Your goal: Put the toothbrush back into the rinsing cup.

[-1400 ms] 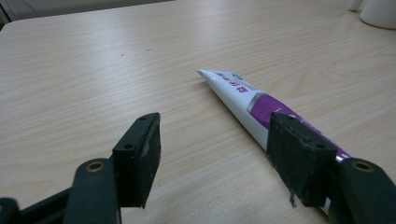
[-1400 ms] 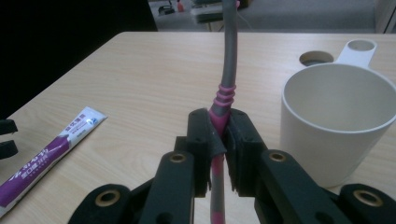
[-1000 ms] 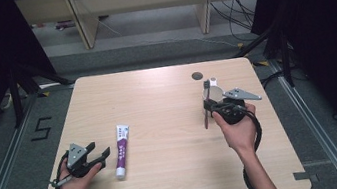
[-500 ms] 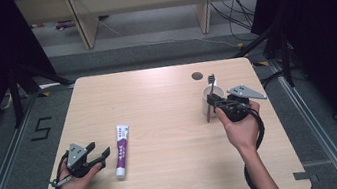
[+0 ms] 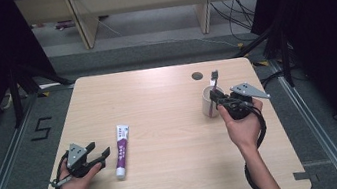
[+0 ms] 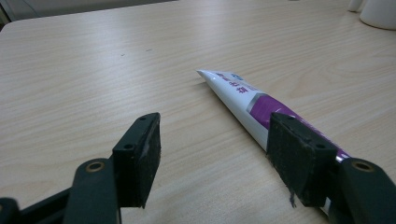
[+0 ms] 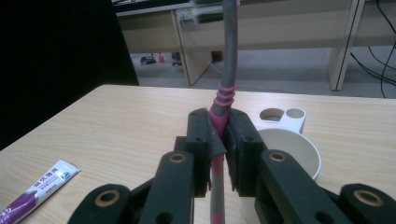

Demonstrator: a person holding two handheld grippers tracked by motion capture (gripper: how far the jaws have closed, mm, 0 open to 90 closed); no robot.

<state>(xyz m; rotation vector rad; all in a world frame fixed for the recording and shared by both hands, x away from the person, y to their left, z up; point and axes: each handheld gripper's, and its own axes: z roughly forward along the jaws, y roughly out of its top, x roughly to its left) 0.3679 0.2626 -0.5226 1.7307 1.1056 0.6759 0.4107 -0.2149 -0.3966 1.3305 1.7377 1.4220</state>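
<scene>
The right gripper squeezed a pink and grey toothbrush upright over the white cup near the table's right edge — the left gripper sat open by the toothpaste tube.

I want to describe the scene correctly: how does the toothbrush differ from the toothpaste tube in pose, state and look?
The toothbrush stands upright above the white cup; the toothpaste tube lies flat on the table.
The toothbrush is clamped between the right gripper's fingers; the tube lies free beside the open left gripper.
The toothbrush is slim, grey and pink; the tube is broad, white and purple.
</scene>
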